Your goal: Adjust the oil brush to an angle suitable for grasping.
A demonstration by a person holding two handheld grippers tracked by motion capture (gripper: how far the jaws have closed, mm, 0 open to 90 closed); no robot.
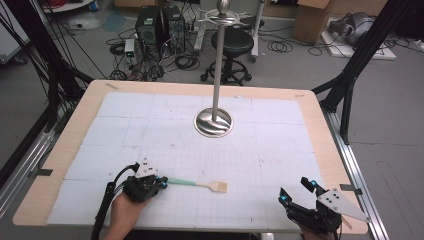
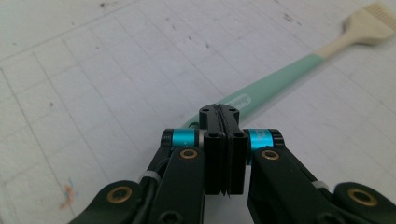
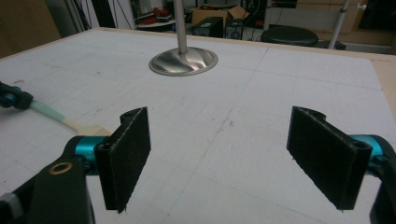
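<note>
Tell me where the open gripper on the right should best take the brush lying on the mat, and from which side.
Probably the pale neck between the bristle head and the green handle of the brush, coming straight down from above. It lies flat, pointing left to right, so the jaws of the right gripper should straddle its narrow width. The left gripper is shut at the handle's end, whether on it I cannot tell.

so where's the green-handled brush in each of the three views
High view: brush lies low left of centre, handle end at the left gripper.
Left gripper view: runs from the shut jaws up to the top right.
Right gripper view: far left edge.
Shared landmark: the metal stand base.
</note>
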